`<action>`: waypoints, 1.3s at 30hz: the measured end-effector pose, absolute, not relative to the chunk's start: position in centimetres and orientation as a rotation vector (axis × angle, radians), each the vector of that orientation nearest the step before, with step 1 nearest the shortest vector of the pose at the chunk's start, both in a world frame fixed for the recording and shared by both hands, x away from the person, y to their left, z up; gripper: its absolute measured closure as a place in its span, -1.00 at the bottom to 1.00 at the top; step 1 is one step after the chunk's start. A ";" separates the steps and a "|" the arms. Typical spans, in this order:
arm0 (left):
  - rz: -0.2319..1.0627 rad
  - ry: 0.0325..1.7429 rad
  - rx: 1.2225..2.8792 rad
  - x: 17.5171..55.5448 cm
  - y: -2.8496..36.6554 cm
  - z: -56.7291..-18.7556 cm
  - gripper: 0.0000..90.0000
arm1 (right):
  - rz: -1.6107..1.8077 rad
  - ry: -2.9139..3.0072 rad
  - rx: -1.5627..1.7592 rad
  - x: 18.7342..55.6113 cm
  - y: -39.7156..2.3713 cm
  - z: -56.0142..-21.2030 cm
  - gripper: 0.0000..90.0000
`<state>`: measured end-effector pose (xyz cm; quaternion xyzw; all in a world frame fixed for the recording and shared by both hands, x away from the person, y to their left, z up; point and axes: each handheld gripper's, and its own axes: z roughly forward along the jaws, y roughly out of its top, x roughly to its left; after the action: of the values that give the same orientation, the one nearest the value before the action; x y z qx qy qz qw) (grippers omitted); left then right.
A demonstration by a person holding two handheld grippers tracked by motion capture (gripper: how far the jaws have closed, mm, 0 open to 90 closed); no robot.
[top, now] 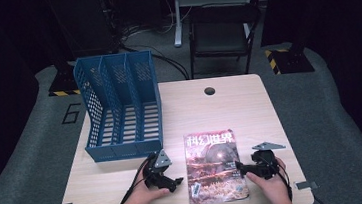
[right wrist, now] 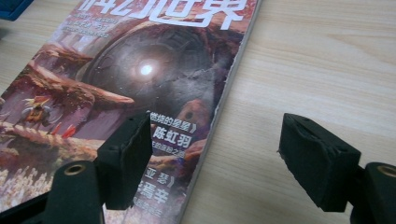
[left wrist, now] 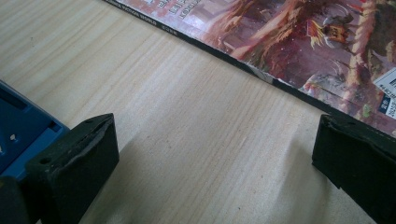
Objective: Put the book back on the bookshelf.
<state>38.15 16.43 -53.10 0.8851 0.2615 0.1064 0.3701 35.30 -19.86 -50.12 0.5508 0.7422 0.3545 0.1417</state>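
A science-fiction magazine (top: pixel 215 166) lies flat, cover up, near the front edge of a pale wooden table (top: pixel 249 105), with a blue three-slot file rack (top: pixel 122 107) at its ten o'clock. The left gripper (top: pixel 172 181) sits at the magazine's nine o'clock, jaws apart and empty, spine just ahead. The right gripper (top: pixel 241 167) sits at three o'clock, jaws spread astride the magazine's right edge. This looks like the approach before pickup; next, one jaw must slide under an edge and pinch.
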 end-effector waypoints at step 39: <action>0.279 0.730 2.275 38.2 16.4 -52.5 -0.72 | 1.033 2.183 1.636 35.8 -17.4 -51.2 -0.12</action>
<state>38.19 16.39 -52.47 0.8823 0.2832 0.1084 0.3600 35.85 -17.41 -51.21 0.5574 0.7435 0.3520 0.1119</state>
